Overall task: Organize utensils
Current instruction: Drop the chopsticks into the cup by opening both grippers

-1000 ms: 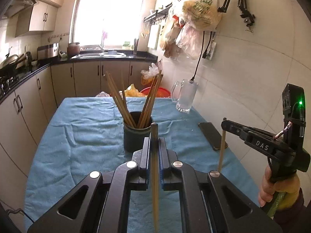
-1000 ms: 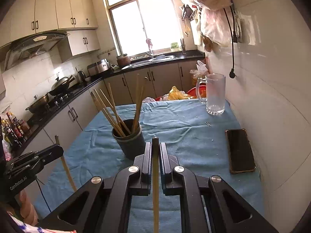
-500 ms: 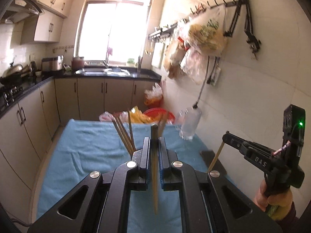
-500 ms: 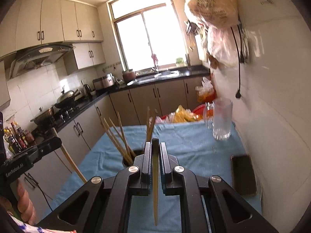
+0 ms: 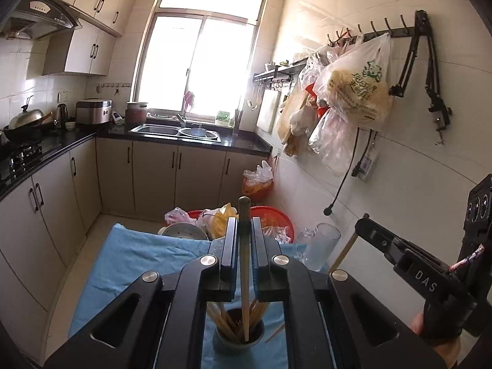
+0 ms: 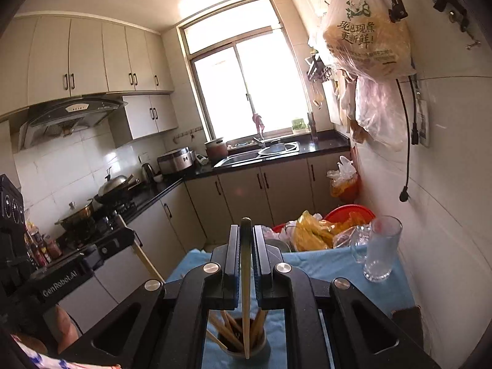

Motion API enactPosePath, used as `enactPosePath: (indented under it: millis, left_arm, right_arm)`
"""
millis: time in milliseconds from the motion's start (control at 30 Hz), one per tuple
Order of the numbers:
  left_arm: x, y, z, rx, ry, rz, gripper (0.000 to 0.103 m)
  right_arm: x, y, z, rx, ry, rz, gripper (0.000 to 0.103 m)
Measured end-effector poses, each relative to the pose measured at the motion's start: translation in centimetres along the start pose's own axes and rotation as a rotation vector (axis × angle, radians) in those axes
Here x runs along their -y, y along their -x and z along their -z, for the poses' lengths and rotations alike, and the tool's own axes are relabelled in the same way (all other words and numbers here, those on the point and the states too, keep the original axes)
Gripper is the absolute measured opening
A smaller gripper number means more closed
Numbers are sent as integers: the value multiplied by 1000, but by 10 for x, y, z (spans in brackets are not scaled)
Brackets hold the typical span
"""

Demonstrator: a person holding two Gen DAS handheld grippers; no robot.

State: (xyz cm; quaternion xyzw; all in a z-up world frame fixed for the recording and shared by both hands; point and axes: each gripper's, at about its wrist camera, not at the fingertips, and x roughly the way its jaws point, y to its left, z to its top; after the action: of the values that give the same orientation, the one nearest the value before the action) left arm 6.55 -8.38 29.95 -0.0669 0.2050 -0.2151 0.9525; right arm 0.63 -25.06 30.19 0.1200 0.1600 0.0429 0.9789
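My left gripper [image 5: 244, 224] is shut on a wooden chopstick [image 5: 244, 279] that hangs down with its lower tip inside the dark holder cup [image 5: 240, 336], which holds several chopsticks. My right gripper [image 6: 245, 230] is shut on another chopstick [image 6: 245, 292], its tip also down in the same cup [image 6: 244, 346]. Each gripper shows in the other's view: the right gripper [image 5: 366, 227] at the right with its chopstick [image 5: 343, 253], the left gripper [image 6: 123, 240] at the left with its chopstick [image 6: 147, 263]. The cup stands on the blue-clothed table [image 5: 138, 258].
A glass mug [image 6: 381, 250] stands at the table's far right. A dark phone [image 6: 406, 318] lies at the right edge. A red basin with bags [image 5: 270, 218] sits beyond the table. Bags hang on the right wall [image 5: 356, 92]. Kitchen counters run left and back.
Both grippers have risen and moved forward over the cup; the cup dropped from mid-frame to below the fingers, and both chopstick tips now sit inside it.
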Motion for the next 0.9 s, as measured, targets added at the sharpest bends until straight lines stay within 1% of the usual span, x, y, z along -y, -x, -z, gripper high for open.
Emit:
enactPosePath:
  millis: [133,267,333,400,567,667,733,800,833,900]
  left_arm:
    - [0,-29,6,-31,-16,-7,7]
    - [-3,-61,27,-114,-34,-16,7]
    - [-6,-72,37,-149,-32,-17,7]
    - [-9,-75,42,-164,-30,-20,7]
    - [-11,-66,44,-148,-39,-27,7]
    - [-9,-55,44,-128,-52,-29,11]
    - [-7,-46,45,-114,-62,-35,25]
    - [-5,-40,46,-101,-66,-41,32]
    - [-4,-34,47,-94,-68,-39,32]
    - [-4,-26,49,-90,-73,-36,32]
  right_arm:
    - [0,-25,10,-19,7,17,8]
    - [5,-57,31,-93,-4,24,8]
    - [8,-68,39,-124,-10,23,8]
    - [14,-77,44,-148,-24,16,8]
    - [24,-91,47,-177,-55,3,8]
    - [23,-94,46,-182,-59,-4,8]
    - [23,-95,45,-179,-62,-14,9]
    - [23,-93,43,-174,-64,-17,15]
    - [23,-92,42,-168,-64,-20,18]
    - [24,-85,39,-156,-61,-20,19]
